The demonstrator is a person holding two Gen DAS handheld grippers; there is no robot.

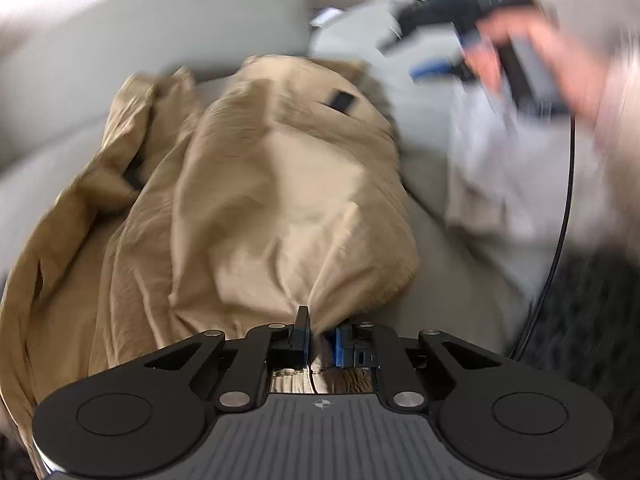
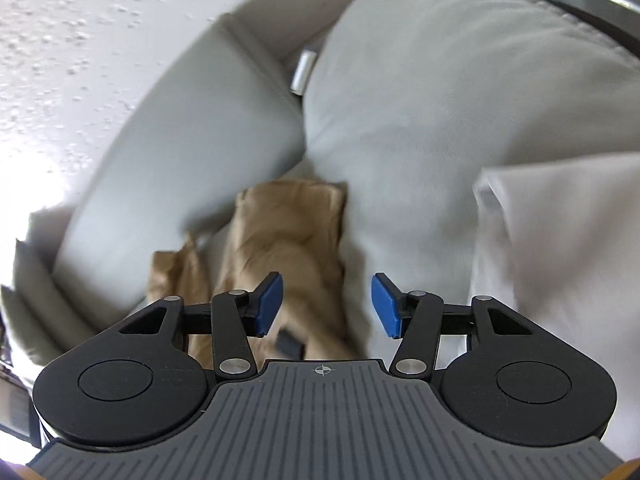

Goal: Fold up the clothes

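Observation:
A tan garment (image 1: 256,184) with black tabs lies rumpled along a grey sofa seat. My left gripper (image 1: 320,334) is shut on the garment's near edge, with the cloth bunched between the blue pads. In the right wrist view the far end of the same tan garment (image 2: 288,232) lies against the sofa cushions. Above it, my right gripper (image 2: 326,306) hangs open, nothing between its blue pads (image 2: 269,304). The left wrist view also shows the right gripper (image 1: 436,54) blurred at the upper right, gripped by a hand (image 1: 532,52).
A pale white garment (image 1: 516,168) lies on the seat to the right, also visible as white cloth (image 2: 560,248). Grey back cushions (image 2: 420,92) rise behind. A black cable (image 1: 560,216) hangs at the right beside a dark rug (image 1: 592,332).

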